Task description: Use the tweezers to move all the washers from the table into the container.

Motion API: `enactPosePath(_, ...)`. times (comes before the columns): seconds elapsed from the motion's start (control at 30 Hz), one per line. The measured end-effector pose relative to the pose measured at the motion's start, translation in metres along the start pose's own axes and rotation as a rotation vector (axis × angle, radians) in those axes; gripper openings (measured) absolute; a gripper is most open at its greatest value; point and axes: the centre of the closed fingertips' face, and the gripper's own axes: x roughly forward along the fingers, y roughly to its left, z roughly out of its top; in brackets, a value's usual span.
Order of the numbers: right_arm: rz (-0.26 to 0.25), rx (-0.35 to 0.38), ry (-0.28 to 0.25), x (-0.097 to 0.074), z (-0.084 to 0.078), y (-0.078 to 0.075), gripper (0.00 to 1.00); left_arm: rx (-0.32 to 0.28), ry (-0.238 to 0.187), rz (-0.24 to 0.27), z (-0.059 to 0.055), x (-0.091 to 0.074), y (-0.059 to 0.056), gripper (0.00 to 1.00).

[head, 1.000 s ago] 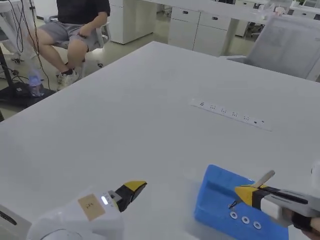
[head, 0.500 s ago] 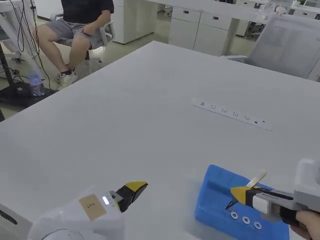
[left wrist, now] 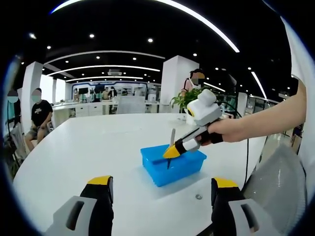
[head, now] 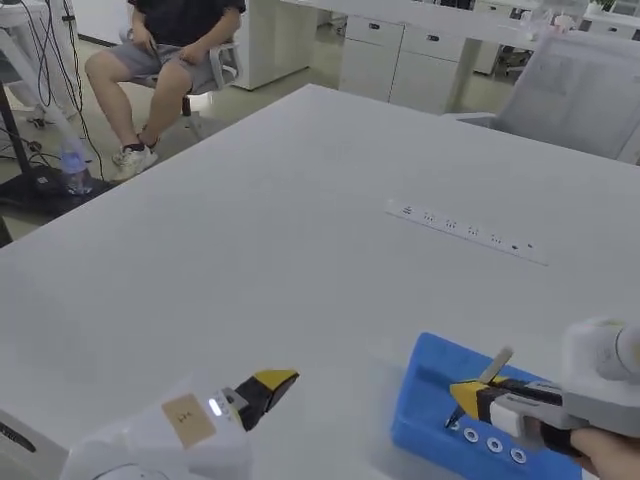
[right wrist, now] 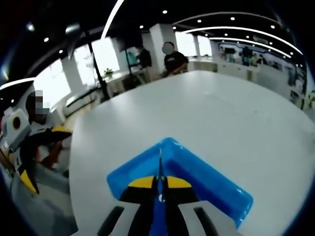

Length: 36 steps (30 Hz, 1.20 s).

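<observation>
Shows three washers point(head: 494, 445) lying in the blue container point(head: 412, 405) at 5 o'clock of the head view, with what looks like another washer point(left wrist: 198, 196) on the table point(head: 300, 250) alongside. Holds tweezers point(head: 496, 363) in the tightly closed right gripper point(head: 464, 392), tips down inside the container; unclear whether carrying a washer. May snag the wall and jolt washers out. Angles nose-down from a hand point(left wrist: 224, 132) at 3 o'clock. Shows left gripper point(left wrist: 162, 183) spread wide, empty, at 7 o'clock.

3 washers point(head: 494, 445) | 1 container point(head: 420, 400) | 1 tweezers point(head: 496, 362) | 2 hand-held grippers — left point(head: 272, 385), right point(head: 462, 398)

Container point(head: 428, 385) is blue, table point(head: 300, 220) white, washers point(head: 494, 444) silver, tweezers point(head: 497, 362) pale grey
</observation>
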Motion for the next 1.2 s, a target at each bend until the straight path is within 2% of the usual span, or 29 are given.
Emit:
enactPosePath(0.4,0.021,0.014,-0.024,-0.002,0.002,0.005,0.04,-0.002,0.001,0.001,0.0,0.0,0.001,0.83)
enactPosePath(0.6,0.012,0.014,-0.047,-0.007,0.006,0.001,0.04,-0.003,0.0,0.004,0.0,-0.001,0.002,0.82)
enactPosePath(1.0,0.023,0.002,-0.129,-0.035,0.021,0.017,0.04,-0.005,0.002,0.0,0.0,0.0,0.0,0.82)
enactPosePath(1.2,0.047,0.034,-0.172,-0.048,0.024,0.026,0.04,-0.004,0.005,-0.004,-0.001,0.0,0.0,0.81)
